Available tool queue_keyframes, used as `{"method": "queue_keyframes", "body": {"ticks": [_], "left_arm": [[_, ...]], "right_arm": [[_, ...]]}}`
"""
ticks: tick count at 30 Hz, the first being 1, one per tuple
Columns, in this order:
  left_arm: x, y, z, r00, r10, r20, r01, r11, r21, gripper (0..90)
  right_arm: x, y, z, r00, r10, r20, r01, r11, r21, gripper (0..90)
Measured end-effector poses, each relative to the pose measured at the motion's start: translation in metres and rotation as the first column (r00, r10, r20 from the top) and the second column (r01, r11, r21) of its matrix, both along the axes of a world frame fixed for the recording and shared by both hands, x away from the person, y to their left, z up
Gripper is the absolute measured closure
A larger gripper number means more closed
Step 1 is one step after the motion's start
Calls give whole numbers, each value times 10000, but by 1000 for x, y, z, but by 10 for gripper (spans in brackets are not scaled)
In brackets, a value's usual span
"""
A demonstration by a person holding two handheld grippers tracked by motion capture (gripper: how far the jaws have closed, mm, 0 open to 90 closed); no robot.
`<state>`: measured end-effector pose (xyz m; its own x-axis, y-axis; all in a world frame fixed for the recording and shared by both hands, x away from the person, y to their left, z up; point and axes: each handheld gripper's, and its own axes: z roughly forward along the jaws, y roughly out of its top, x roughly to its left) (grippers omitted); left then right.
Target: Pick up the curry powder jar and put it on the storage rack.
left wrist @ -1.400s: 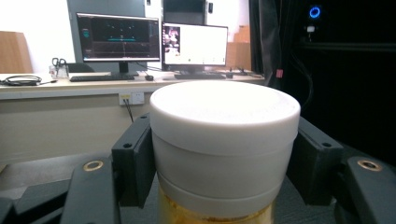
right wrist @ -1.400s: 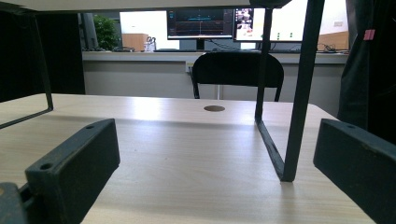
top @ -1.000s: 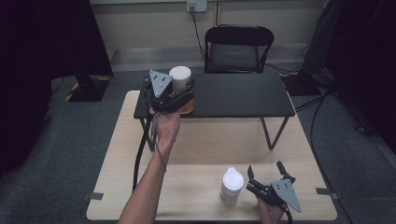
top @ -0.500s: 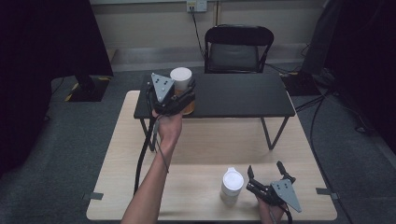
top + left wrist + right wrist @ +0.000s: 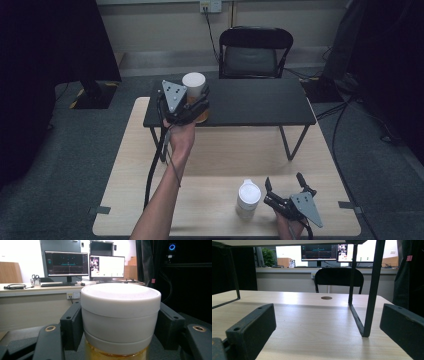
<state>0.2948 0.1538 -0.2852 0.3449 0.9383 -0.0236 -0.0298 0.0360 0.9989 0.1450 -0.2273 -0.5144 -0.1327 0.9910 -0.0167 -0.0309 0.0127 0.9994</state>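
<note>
A jar with a wide white lid [image 5: 194,82] and amber contents stands at the left end of the low black table [image 5: 260,102]. My left gripper [image 5: 199,106] is shut on it from the near side. In the left gripper view the two black jaws press on either side of the jar [image 5: 120,312], just below the lid. A second white-lidded jar [image 5: 248,196] stands on the wooden table [image 5: 215,160] near its front edge. My right gripper [image 5: 284,180] rests just to the right of it, open, with nothing between its jaws [image 5: 329,325].
The black table's thin metal legs [image 5: 372,290] stand on the wooden table just ahead of my right gripper. A black chair [image 5: 255,50] stands behind the tables. The left gripper's cable [image 5: 155,165] hangs along the forearm.
</note>
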Motion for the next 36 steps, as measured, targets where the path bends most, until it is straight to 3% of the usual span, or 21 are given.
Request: {"method": "queue_keyframes", "body": {"ticks": [4, 8, 14, 17, 19, 23, 26, 36], "left_arm": [[2, 1, 1, 9997, -3, -244, 3, 10000, 18, 286], [4, 5, -2, 9995, -83, -311, 65, 9983, -579, 129], [4, 7, -3, 9996, 66, -264, -88, 9965, -829, 0], [2, 11, 0, 9991, -152, -385, 117, 9960, -881, 0], [-1, 8, 0, 9998, 49, -205, -61, 9982, -601, 0], [-3, 12, -1, 9998, 92, -204, -106, 9974, -719, 0], [-5, 16, -4, 9998, 18, -184, -28, 9984, -564, 0], [-17, 19, -20, 10000, -9, -85, 3, 9978, -658, 0]], "right_arm": [[0, 0, 0, 10000, -1, -1, 1, 10000, 1, 0], [0, 0, 0, 10000, -1, -2, 1, 10000, 1, 0], [0, 0, 0, 10000, -2, -4, 2, 10000, 1, 0], [0, 0, 0, 10000, -2, -2, 2, 10000, 0, 0], [0, 0, 0, 10000, -2, 0, 2, 10000, -1, 0], [0, 0, 0, 10000, -4, 0, 4, 10000, -1, 0], [0, 0, 0, 10000, -4, -2, 4, 10000, -2, 0], [0, 1, 0, 10000, -77, -1, 77, 10000, 2, 0]]}}
